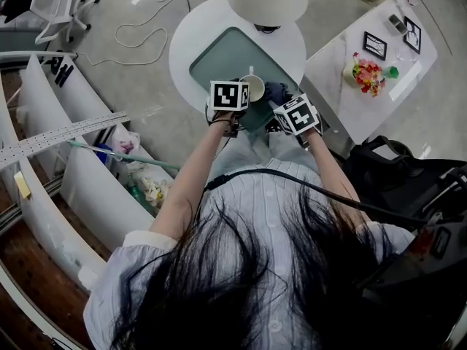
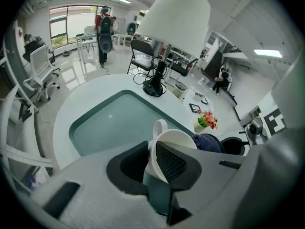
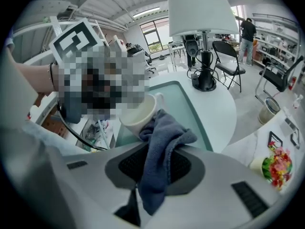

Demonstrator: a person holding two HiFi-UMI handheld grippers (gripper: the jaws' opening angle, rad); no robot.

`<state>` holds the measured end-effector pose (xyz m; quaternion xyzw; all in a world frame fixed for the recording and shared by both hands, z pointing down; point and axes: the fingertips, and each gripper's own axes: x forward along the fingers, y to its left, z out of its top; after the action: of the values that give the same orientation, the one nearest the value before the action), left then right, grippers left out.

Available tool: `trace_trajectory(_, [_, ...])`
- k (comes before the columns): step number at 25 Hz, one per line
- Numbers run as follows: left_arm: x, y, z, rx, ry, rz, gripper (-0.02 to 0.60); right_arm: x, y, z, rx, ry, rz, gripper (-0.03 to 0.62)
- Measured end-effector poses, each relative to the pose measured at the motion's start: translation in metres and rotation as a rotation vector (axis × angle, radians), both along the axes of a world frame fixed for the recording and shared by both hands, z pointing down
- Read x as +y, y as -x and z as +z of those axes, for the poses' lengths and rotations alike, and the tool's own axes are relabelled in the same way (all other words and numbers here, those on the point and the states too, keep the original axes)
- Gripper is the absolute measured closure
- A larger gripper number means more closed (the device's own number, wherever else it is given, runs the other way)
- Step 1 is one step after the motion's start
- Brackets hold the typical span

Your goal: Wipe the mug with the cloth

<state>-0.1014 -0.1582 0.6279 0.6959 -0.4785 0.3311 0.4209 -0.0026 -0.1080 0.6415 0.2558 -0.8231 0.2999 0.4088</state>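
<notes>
We see the left gripper (image 2: pixel 153 168) clamped on the wall of the white mug (image 2: pixel 174 140) over the table (image 2: pixel 90 92), the right gripper (image 3: pixel 159 168) pinching the blue cloth (image 3: pixel 164 132) at its rim (hard rubbing may lever the mug loose).

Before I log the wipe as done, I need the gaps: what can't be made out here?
Base of the mug: left gripper view, behind the left gripper; head view, behind marker cubes.
Where cloth meets mug: right gripper view, the cloth covers it.
Stains on mug: too small everywhere.
</notes>
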Motion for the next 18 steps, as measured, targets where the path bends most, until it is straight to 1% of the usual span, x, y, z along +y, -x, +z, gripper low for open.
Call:
trace_trajectory(3, [0.003, 0.005, 0.001, 0.036, 0.021, -0.122, 0.540, 0.002, 0.002, 0.000, -0.007, 0.007, -0.004, 0.500])
trace_trajectory(8, [0.006, 0.010, 0.003, 0.116, 0.049, -0.312, 0.538, 0.002, 0.005, -0.003, -0.016, 0.009, -0.011, 0.500])
trace_trajectory(10, [0.009, 0.011, 0.004, 0.173, 0.068, -0.410, 0.538, 0.001, 0.005, -0.004, -0.021, 0.007, -0.012, 0.500])
trace_trajectory(13, [0.014, 0.011, 0.007, 0.284, 0.105, -0.569, 0.538, 0.001, 0.005, -0.003, -0.029, 0.010, -0.006, 0.500])
trace_trajectory(14, [0.015, 0.010, 0.008, 0.307, 0.110, -0.598, 0.537, 0.001, 0.005, -0.003, -0.032, 0.013, -0.002, 0.500])
trace_trajectory(15, [0.015, 0.010, 0.008, 0.319, 0.109, -0.605, 0.535, 0.001, 0.006, -0.003, -0.034, 0.016, 0.001, 0.500])
trace_trajectory(18, [0.013, 0.009, 0.006, 0.321, 0.087, -0.544, 0.527, 0.000, 0.006, -0.004, -0.037, 0.020, 0.007, 0.500])
